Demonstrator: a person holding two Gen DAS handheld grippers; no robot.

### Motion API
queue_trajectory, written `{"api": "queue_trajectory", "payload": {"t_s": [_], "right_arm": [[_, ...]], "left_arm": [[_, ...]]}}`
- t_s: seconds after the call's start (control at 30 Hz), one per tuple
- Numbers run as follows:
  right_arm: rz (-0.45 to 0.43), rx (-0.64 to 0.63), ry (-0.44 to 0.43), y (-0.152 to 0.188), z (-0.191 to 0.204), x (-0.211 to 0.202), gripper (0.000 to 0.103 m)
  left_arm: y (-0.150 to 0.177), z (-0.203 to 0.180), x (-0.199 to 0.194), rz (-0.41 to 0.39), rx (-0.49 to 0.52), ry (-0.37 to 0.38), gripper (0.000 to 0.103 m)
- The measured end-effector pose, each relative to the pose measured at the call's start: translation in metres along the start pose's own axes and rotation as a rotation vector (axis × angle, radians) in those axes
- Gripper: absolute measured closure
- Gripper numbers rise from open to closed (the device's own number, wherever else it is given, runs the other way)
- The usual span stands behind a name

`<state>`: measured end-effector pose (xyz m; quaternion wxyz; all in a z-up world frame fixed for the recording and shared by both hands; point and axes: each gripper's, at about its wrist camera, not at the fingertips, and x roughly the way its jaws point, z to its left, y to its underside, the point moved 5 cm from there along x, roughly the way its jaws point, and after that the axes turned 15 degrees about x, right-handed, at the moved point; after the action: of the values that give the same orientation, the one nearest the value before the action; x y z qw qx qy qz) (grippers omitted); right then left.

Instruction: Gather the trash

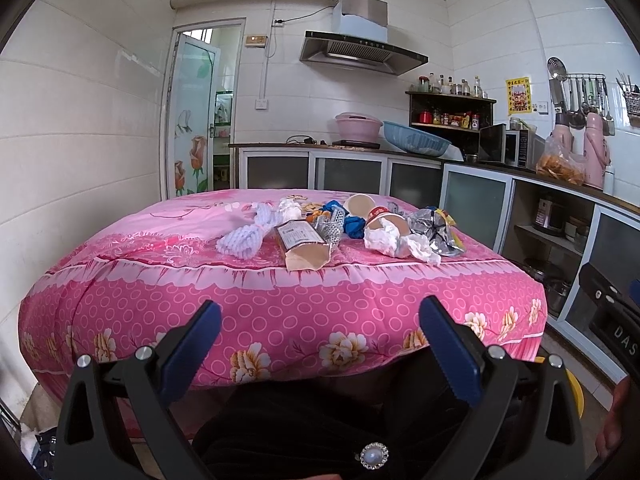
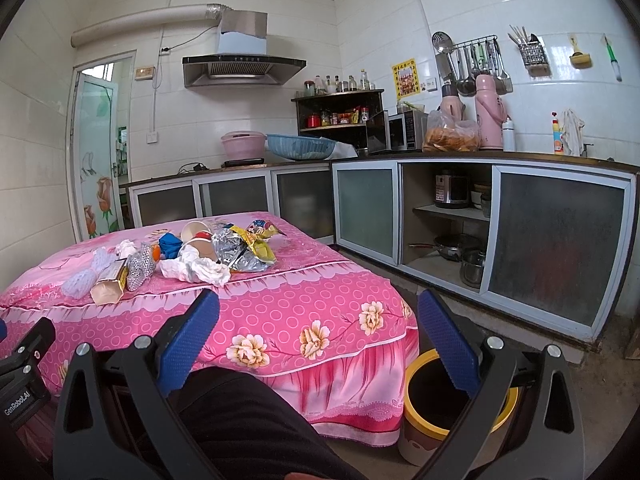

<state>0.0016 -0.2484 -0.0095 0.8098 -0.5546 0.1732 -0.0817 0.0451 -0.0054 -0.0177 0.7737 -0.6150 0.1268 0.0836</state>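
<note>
Nearest the lenses, both tools are held low over a dark-trousered lap, short of the table. Left gripper point(image 1: 320, 320): blue pads spread wide, nothing between them. Right gripper point(image 2: 318, 314): likewise wide apart and empty. Just beyond the right gripper, on the floor beside the table's corner, stands a yellow-rimmed bin point(image 2: 424, 420), dark inside.

Next out, the table under a pink floral cloth point(image 1: 280, 300). Trash lies clustered on its top, well apart from either gripper: a white foam net point(image 1: 244, 236) at left, a brown paper packet point(image 1: 304, 246) at the near edge, crumpled white tissue point(image 1: 394, 240), two tipped paper cups point(image 1: 372, 210), a blue wad point(image 1: 352, 222), crumpled foil wrappers point(image 1: 434, 226) at right.

Farthest: kitchen counter point(image 2: 440, 154) with basins and pink flasks, range hood point(image 2: 244, 68) above.
</note>
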Motion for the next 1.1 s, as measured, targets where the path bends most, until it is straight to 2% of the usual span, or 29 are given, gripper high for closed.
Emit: {"api": "queue_trajectory", "payload": {"t_s": [0.43,0.7,0.83,0.93,1.03,1.1], "right_arm": [[0.000,0.002,0.001,-0.001,0.000,0.000,0.008],[0.007,0.018,0.033,0.001,-0.004,0.007,0.008],[0.045,0.048,0.054,-0.004,-0.009,0.017,0.008],[0.122,0.058,0.043,-0.008,-0.010,0.035,0.008],[0.171,0.018,0.041,-0.010,-0.007,0.051,0.008],[0.163,-0.028,0.030,-0.015,-0.001,0.059,0.008]], "left_arm": [[0.000,0.000,0.000,0.001,0.000,0.000,0.008],[0.003,0.001,0.004,0.016,0.000,-0.007,0.008],[0.004,0.005,0.012,0.037,-0.007,-0.006,0.008],[0.002,0.012,0.024,0.065,-0.027,0.039,0.008],[-0.004,0.024,0.038,0.084,-0.048,0.071,0.008],[-0.010,0.036,0.047,0.094,-0.065,0.060,0.008]]}}
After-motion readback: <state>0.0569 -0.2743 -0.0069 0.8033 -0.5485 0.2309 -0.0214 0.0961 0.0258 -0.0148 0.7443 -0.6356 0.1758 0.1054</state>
